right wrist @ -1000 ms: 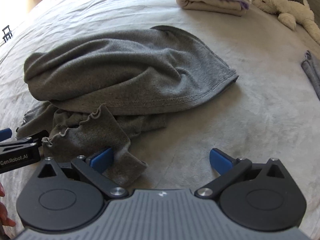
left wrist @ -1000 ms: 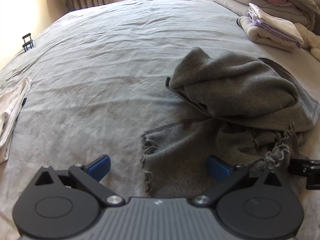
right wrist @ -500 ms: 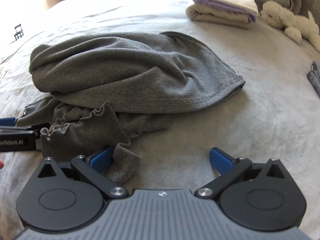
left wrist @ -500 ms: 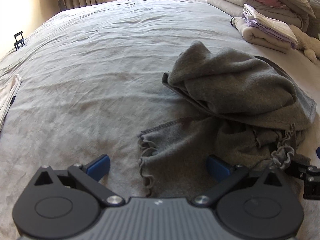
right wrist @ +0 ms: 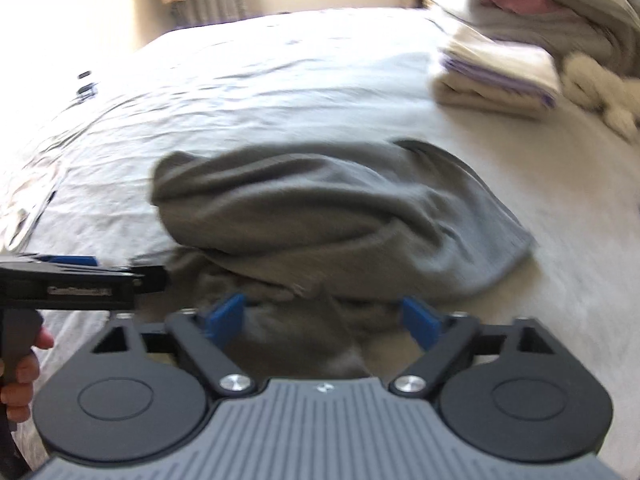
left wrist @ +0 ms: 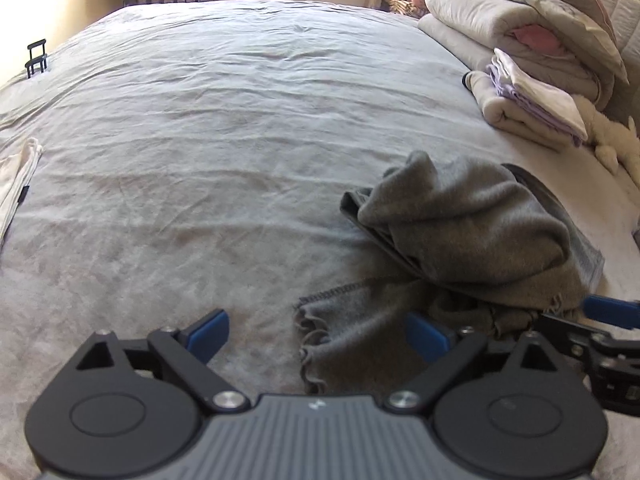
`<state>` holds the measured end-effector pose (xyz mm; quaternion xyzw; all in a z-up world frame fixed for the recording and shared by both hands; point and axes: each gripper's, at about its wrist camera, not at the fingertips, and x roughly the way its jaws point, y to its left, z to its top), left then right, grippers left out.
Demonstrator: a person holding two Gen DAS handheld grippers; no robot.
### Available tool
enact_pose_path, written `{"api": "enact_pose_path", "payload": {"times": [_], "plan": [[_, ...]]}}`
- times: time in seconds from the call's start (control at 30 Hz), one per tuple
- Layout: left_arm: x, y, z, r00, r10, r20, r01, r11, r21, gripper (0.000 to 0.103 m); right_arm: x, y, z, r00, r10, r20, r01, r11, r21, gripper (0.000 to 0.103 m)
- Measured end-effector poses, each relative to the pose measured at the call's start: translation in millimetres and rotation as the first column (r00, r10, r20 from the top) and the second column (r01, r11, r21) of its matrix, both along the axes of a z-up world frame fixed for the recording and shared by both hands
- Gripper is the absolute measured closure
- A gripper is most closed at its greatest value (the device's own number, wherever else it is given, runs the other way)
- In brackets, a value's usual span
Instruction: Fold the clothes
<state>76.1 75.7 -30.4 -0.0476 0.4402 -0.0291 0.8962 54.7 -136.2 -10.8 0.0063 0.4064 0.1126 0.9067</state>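
A crumpled grey garment (left wrist: 472, 240) lies on the bed (left wrist: 200, 160), at about three o'clock of its middle; the left tool (left wrist: 316, 332) is closing, its pads not pressing, the frilled hem between them; the right tool (right wrist: 324, 318) is closing over the near folds, pads apart from the cloth; folded laundry (left wrist: 532, 96) sits at one o'clock; a white cloth (left wrist: 18, 176) lies at nine.

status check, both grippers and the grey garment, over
Left gripper and right gripper both closing, fingers not yet pinching. Grey garment crumpled on bed, frilled near edge between both pairs of fingers. Nothing in the way.
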Motion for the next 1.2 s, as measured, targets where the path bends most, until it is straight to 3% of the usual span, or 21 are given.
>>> {"api": "enact_pose_path", "payload": {"times": [0.3,0.37,0.43,0.53,1.0,1.2], "plan": [[2,3,1,1.0,0.017,0.003,-0.017,0.999,-0.03,0.014,13,33,-12,0.992,0.117,0.055,-0.113,0.991,-0.069,0.051],[1,1,1,1.0,0.016,0.006,-0.016,0.999,-0.028,0.014,15,35,-15,0.989,0.127,0.072,-0.119,0.988,-0.097,0.06],[1,0,2,1.0,0.013,0.011,-0.013,1.0,-0.026,0.014,18,32,-15,0.99,0.116,0.083,-0.108,0.99,-0.094,0.087],[-1,-4,3,1.0,0.003,0.024,-0.002,1.0,-0.024,0.015,17,19,-5,0.991,0.084,0.1,-0.081,0.996,-0.034,0.097],[-4,-26,13,0.991,-0.071,0.115,0.079,0.994,-0.072,0.029,-5,-38,27,0.975,-0.041,0.219,0.037,0.999,0.021,0.099],[-15,-36,27,0.966,-0.153,0.207,0.184,0.973,-0.139,0.028,-7,-61,25,0.972,-0.1,0.212,0.099,0.995,0.014,0.099]]}}
